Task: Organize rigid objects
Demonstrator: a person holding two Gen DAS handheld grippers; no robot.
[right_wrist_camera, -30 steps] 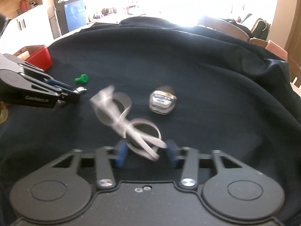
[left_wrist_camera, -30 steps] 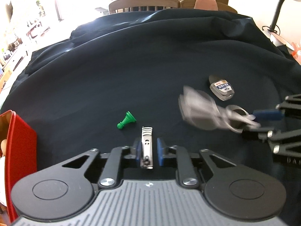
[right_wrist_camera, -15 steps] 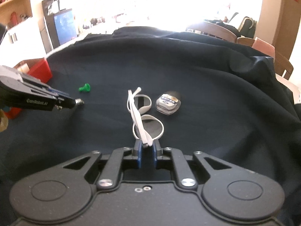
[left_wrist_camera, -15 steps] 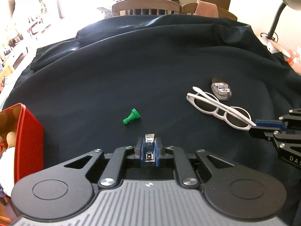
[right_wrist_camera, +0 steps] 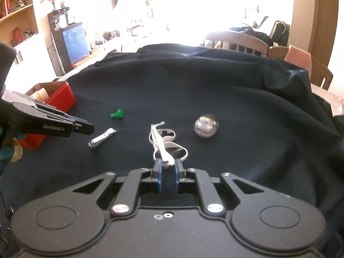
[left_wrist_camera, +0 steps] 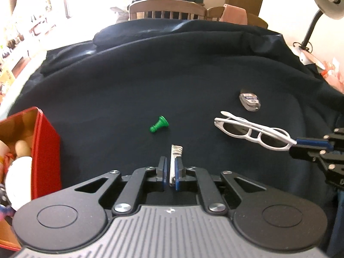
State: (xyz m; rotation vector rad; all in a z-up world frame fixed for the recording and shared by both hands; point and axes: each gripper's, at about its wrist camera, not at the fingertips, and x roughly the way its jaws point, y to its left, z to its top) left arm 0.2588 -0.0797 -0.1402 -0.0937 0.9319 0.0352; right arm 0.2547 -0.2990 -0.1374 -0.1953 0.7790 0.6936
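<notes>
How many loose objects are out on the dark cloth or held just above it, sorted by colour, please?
Green: 1, chess pawn
White: 1, sunglasses
Silver: 1, nail clipper
Clear with grey label: 1, small case
Total: 4

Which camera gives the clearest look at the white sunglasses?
The left wrist view: the white sunglasses show side-on there, both lenses visible, held by the right gripper. The right wrist view shows them end-on and foreshortened.

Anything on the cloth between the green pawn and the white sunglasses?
Nothing: in the left wrist view only bare dark cloth lies between the green pawn and the white sunglasses.
</notes>
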